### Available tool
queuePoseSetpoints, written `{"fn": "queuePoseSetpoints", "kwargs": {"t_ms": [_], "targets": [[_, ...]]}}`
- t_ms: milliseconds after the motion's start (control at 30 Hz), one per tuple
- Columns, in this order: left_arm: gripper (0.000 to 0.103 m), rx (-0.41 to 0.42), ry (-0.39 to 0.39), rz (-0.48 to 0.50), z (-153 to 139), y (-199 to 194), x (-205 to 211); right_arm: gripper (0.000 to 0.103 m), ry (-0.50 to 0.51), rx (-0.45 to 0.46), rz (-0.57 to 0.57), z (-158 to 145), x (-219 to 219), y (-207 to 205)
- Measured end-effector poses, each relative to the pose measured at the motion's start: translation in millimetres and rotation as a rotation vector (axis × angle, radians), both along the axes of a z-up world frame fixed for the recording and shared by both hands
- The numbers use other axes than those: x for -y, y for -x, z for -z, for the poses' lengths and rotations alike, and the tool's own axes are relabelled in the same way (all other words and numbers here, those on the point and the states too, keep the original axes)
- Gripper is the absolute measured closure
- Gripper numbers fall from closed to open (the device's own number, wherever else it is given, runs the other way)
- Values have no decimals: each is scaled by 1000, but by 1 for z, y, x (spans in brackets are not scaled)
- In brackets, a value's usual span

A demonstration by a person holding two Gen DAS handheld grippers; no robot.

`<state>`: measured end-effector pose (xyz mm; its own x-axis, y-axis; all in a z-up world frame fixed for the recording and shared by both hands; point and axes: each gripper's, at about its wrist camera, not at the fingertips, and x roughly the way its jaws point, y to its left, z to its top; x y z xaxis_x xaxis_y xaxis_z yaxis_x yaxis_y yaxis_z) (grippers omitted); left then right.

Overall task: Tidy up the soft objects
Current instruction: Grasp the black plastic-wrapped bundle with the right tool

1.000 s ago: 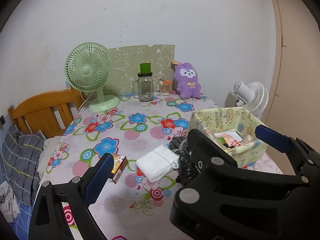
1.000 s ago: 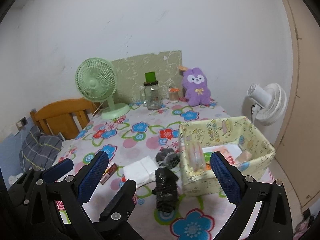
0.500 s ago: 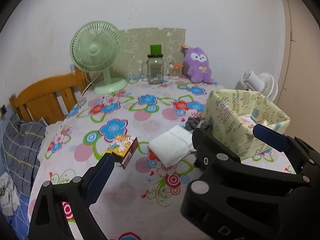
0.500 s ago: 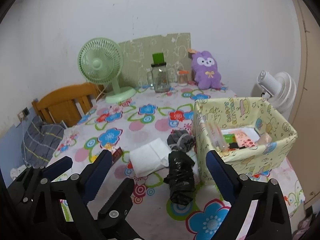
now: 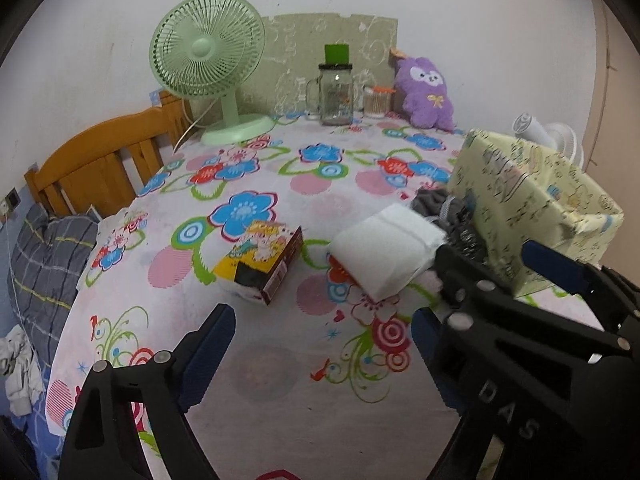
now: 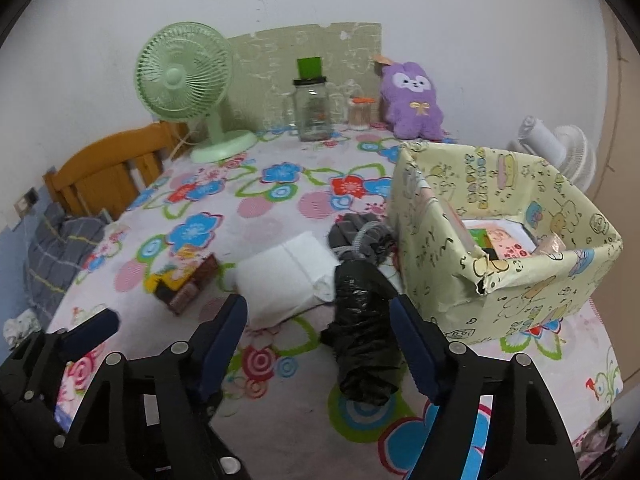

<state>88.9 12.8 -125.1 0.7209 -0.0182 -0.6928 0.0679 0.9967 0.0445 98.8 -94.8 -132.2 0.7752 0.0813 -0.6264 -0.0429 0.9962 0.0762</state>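
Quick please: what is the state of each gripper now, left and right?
Left gripper: open, holding nothing, jaws just closing a little.
Right gripper: open, holding nothing, jaws just closing; black bag between them, untouched.

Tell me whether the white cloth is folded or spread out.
Folded. The white cloth lies as a thick, compact rectangular pad on the floral tablecloth, beside the black bag.

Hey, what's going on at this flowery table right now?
A person holds a claw in each hand over the table, tidying soft things. Neither grips anything yet. The right claw has just been closing, pointing at the black crumpled bag beside the yellow box. The left claw has narrowed slightly, near the white folded cloth.
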Motion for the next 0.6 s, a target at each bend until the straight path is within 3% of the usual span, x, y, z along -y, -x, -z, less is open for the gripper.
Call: {"fn": "queuePoseSetpoints", "kwargs": {"t_ms": [467,600], "targets": [[15,-78,-12,3,28,-19,-1,47,14,-106,44,36,4,-23],[16,-92,-14,-1,31,-24,-1,60,17,-124,52,41,5,-28]]}}
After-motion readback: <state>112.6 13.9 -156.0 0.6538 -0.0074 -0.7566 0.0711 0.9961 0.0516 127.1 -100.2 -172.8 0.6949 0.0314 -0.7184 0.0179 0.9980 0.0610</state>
